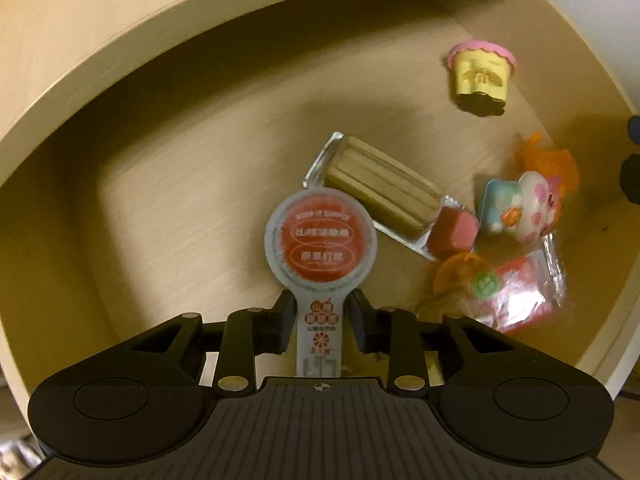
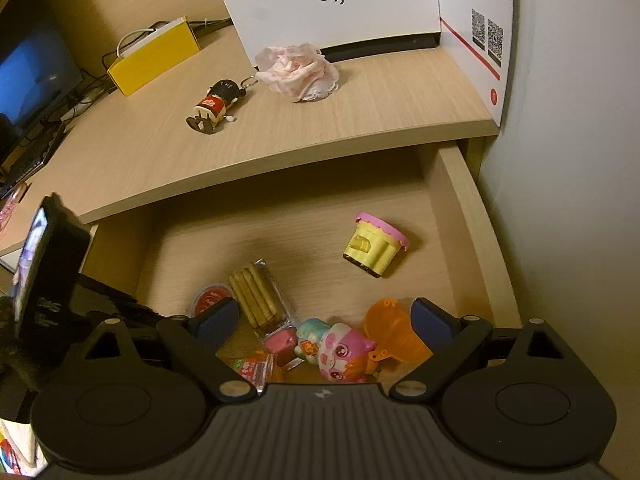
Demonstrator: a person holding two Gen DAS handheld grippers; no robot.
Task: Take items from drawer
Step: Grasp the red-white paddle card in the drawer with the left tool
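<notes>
The wooden drawer (image 1: 168, 184) (image 2: 460, 216) stands pulled out. My left gripper (image 1: 322, 320) is shut on the long tab of a red-lidded jelly cup (image 1: 320, 240), whose round lid points away from me; the cup (image 2: 210, 300) shows partly behind a finger in the right wrist view. On the drawer floor lie a clear packet of biscuit sticks (image 1: 380, 188) (image 2: 256, 296), a yellow cupcake toy with a pink rim (image 1: 480, 76) (image 2: 374, 246), a pink-and-white animal toy (image 1: 528, 208) (image 2: 340, 352), an orange funnel (image 2: 394, 332) and a red sweet packet (image 1: 516, 296) (image 2: 254, 368). My right gripper (image 2: 326, 322) hangs open above that pile.
The desk top (image 2: 280, 136) overhangs the drawer's back. On it lie a small doll keychain (image 2: 214, 106), a pink frilly scrunchie (image 2: 298, 72), a white aigo box (image 2: 340, 4) and a yellow box (image 2: 154, 56). A monitor (image 2: 28, 68) stands far left; a wall (image 2: 568, 160) runs along the right.
</notes>
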